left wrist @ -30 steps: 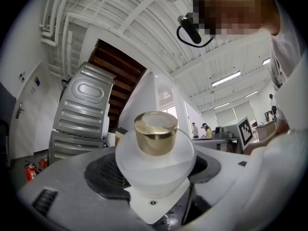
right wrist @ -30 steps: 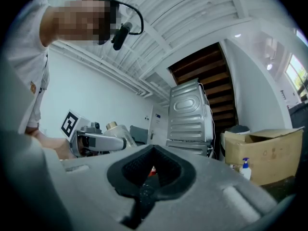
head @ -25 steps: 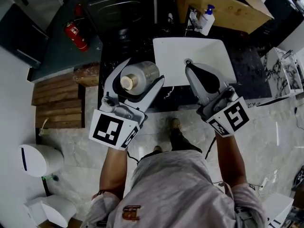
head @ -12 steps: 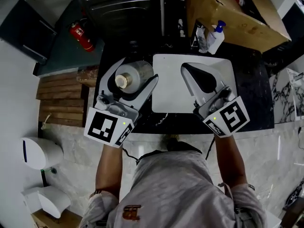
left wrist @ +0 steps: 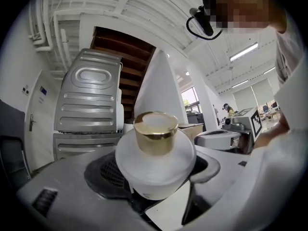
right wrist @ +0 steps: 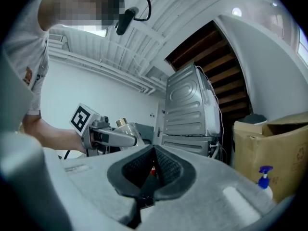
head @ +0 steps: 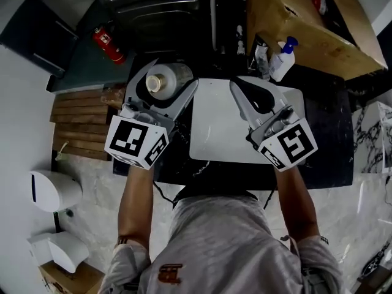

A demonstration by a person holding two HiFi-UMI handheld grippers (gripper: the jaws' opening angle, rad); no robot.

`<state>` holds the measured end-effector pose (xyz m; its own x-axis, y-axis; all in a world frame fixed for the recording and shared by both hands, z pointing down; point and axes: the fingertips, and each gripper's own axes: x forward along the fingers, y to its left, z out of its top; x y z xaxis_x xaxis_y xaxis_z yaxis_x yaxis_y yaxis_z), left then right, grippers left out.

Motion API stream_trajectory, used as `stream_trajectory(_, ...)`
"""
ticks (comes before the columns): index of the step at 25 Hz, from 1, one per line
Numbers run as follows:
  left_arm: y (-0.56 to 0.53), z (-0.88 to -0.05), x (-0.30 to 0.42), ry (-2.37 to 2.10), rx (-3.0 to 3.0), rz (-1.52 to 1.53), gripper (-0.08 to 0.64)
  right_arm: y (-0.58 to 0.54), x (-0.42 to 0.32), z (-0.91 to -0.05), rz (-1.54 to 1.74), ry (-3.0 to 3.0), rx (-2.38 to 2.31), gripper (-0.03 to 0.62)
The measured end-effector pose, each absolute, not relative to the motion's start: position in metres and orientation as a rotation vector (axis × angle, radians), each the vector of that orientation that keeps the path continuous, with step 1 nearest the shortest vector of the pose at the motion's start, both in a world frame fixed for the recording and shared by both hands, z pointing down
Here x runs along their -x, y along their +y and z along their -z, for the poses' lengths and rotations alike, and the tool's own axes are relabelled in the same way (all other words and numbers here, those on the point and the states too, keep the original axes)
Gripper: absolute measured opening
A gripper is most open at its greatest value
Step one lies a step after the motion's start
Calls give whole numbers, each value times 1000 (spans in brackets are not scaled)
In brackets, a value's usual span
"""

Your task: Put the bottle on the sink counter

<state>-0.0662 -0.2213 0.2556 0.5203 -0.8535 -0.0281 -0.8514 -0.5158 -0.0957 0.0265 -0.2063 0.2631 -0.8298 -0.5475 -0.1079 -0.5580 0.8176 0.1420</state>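
Nearest to me are my two forearms and the marker cubes. My left gripper (head: 172, 73) has its jaws spread wide, but it is not empty: the pads press on either side of the bottle (left wrist: 155, 165), a frosted white one with a gold cap (left wrist: 155, 131). I judge the jaws stand this far apart only because the body is so broad. The cap is turned back toward my hand, so the bottle rides tilted rather than upright, and I will probably have to right it before letting go.

My right gripper (right wrist: 153, 161) has its jaws pressed together with nothing between them. It hovers over the white basin (head: 214, 141), most likely just kept out of the way, since one hand is enough for this carry.

The bottle sits over the dark counter (head: 321, 158) at the basin's left side. I cannot tell whether it touches the surface; I take it to be in the air, not yet set down.

Farther on, a pump bottle with a blue top (head: 283, 59) stands behind the basin, beside a cardboard box (head: 306, 23). Past my left gripper are a grey ribbed appliance (left wrist: 89, 105) and, off to its left, a red fire extinguisher (head: 109, 45).
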Motion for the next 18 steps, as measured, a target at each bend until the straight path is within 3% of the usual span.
stream_trajectory(18,-346,-348,94,1531,2810,239,330,-279,-13,-313,-158,2983,1091,0)
